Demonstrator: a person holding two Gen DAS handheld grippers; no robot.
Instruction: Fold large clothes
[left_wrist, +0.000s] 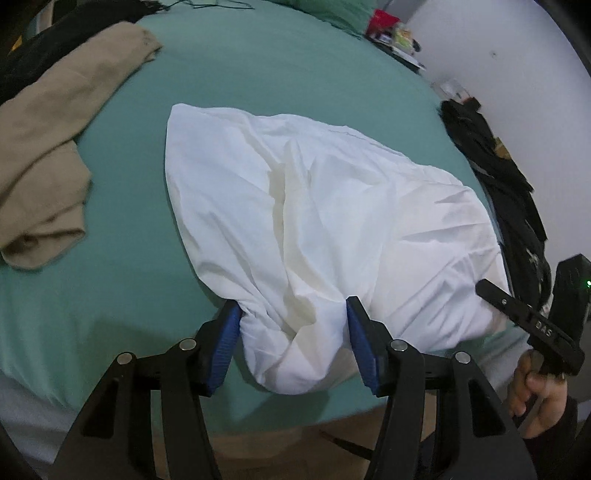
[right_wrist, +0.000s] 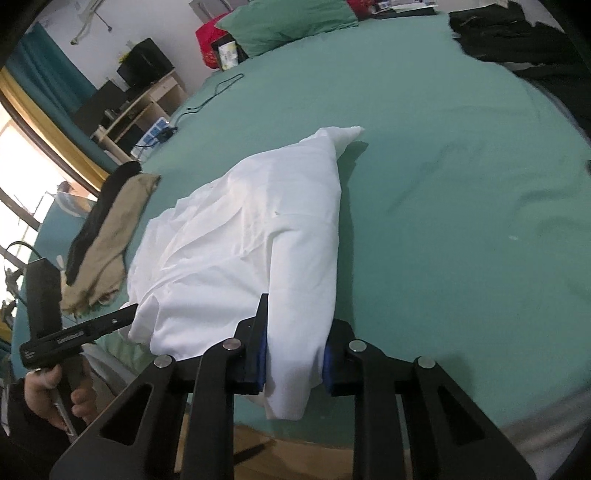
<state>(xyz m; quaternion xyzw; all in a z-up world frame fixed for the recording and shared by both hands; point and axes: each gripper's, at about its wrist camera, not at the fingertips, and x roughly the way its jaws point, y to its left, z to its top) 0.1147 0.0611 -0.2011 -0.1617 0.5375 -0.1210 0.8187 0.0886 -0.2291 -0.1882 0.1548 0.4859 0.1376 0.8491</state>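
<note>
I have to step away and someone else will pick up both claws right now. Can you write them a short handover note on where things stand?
Left claw: open, jaws either side of the near edge of the white garment, not gripping.
Right claw: shut on a bunched near corner of the same garment.
The white garment lies crumpled on the green bed sheet, its near end hanging over the bed's edge. A tan garment lies to the left, dark clothes to the right.
Done: the garment looks roughly doubled over, not neat.
Left: grip with the left claw, smooth it flat, finish the folds, probably then the other clothes.
</note>
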